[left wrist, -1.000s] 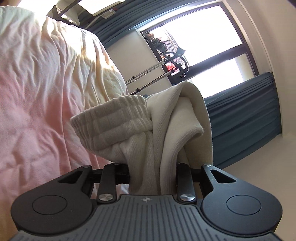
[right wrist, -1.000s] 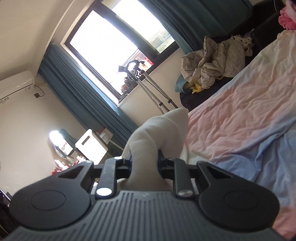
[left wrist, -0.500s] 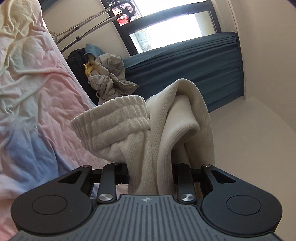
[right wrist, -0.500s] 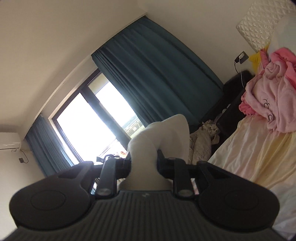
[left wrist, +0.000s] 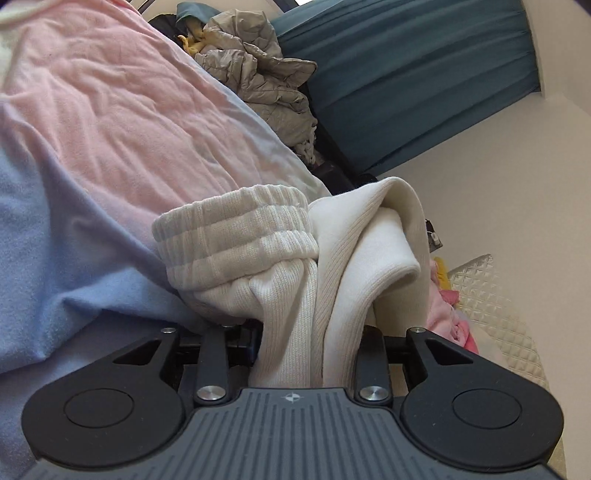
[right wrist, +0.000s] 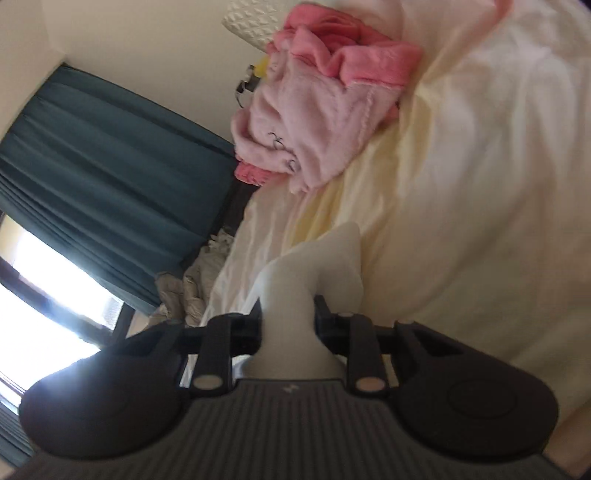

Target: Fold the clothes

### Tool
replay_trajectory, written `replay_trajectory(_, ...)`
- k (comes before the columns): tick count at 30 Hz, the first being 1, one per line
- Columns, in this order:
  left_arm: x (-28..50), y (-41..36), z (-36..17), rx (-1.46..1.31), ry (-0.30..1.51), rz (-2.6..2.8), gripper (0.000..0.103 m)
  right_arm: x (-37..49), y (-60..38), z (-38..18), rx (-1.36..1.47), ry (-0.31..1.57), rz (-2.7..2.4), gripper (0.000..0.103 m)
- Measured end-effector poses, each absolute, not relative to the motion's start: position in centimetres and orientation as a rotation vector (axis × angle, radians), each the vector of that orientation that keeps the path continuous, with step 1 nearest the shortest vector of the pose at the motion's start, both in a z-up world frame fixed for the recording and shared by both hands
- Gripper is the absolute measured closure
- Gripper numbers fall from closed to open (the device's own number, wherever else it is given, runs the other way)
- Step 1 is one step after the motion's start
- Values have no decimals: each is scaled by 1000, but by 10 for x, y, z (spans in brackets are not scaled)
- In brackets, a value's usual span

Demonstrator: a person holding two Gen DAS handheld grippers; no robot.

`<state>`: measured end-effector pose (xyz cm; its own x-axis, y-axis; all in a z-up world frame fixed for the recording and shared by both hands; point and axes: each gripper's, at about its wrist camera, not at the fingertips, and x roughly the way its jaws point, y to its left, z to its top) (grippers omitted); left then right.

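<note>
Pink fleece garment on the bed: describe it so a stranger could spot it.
Start from the bed sheet, cream in the right wrist view. Near the white quilted headboard lies a crumpled pink fleece garment. It alone is fluffy: pale pink with hot-pink trim.

I can read no text anywhere; my left tool (left wrist: 310, 332) carries only a small star-like emblem, no letters or numbers.

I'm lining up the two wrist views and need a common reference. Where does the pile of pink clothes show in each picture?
Left wrist: the pink clothes peek out at the right edge, behind the white garment clamped in the left gripper.
Right wrist: the pink clothes lie large at top centre on the bed sheet.
Shared landmark: the teal curtain.
</note>
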<state>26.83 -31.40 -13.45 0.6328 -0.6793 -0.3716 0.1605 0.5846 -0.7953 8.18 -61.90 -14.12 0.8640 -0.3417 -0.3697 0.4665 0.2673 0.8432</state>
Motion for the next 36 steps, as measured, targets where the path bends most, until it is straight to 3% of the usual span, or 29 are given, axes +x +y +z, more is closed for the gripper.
replay_trajectory(7,259,-303,-125,-697,774,-574,63,66,-623,-175,1426,52,-524,72)
replay_trajectory(10,248,-294,-104,-596,794,-571,51,65,-620,-164,1407,76,-557,68)
replay_trajectory(14,224,-272,-61,-408,746,-558,46,50,-602,-109,1078,135,-669,66)
replay_trajectory(16,210,-258,-35,-320,661,-532,30,40,-589,-85,944,101,-683,62)
replay_trajectory(17,202,-250,-21,-290,625,-527,28,40,-582,-76,894,101,-662,62)
replay_trajectory(25,136,-171,72,-97,429,-446,19,41,-500,-7,626,118,-388,62)
replay_trajectory(36,47,-17,113,-21,299,-238,14,16,-368,47,409,136,-55,62)
